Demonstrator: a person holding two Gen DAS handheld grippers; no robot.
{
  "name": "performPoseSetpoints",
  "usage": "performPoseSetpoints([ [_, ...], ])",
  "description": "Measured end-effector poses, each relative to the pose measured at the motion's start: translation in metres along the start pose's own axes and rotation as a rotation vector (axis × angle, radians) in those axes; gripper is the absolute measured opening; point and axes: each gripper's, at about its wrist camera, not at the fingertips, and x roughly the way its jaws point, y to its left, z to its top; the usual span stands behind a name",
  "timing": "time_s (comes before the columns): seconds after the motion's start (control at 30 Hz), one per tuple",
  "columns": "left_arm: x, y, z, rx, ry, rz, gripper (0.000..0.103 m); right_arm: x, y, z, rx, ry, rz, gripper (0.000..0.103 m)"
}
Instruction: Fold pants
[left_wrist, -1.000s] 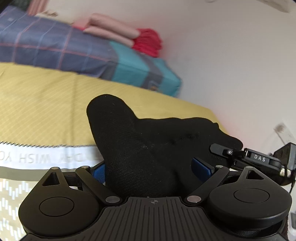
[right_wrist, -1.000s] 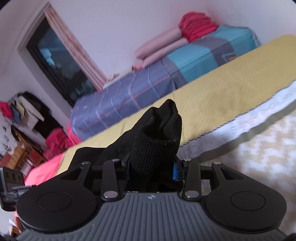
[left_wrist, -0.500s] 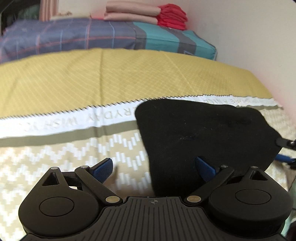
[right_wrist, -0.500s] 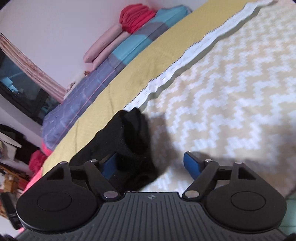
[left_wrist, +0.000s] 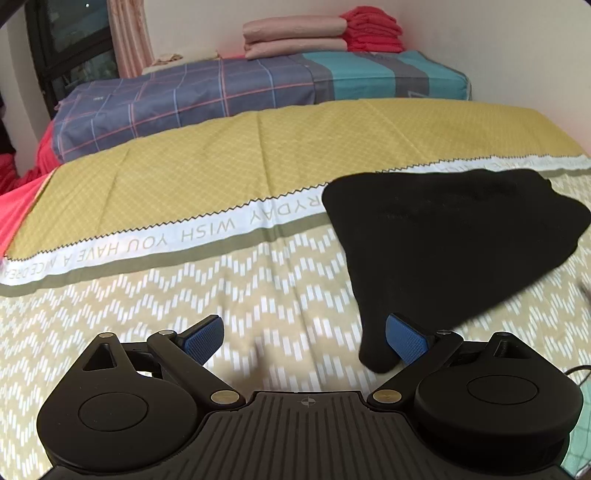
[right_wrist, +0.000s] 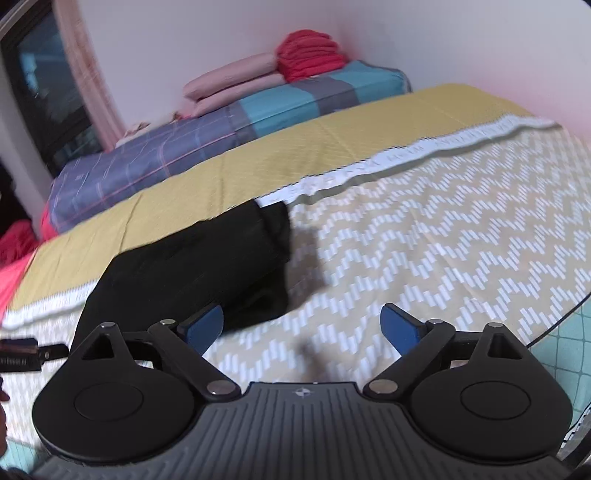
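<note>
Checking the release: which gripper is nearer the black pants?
Left, narrowly. The left gripper has the pants corner against its right finger, jaws open. The right gripper, jaws opening, sits beside the pants; fabric lies just behind its left finger.

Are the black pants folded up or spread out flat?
Folded. The black pants lie as a short, compact bundle on the bedspread, with no legs stretching out; a stacked edge shows in the right wrist view.

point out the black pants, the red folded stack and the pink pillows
black pants (left_wrist: 443, 236), left wrist view, middle of the cloth
red folded stack (left_wrist: 373, 31), left wrist view, its front
pink pillows (left_wrist: 295, 37), left wrist view, where the two meet
</note>
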Motion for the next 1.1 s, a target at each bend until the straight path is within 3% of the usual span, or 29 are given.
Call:
performPoseSetpoints([
  [0.47, -0.007, -0.027, -0.014, 0.075, 0.03, 0.061, 0.103, -0.008, 0.05, -0.026, -0.238, 0.023, 0.018, 0.098],
  [1.1, 0.0, -0.037, -0.013, 0.1, 0.057, 0.066, 0.103, 0.007, 0.071, -0.036, -0.329, 0.07, 0.048, 0.099],
])
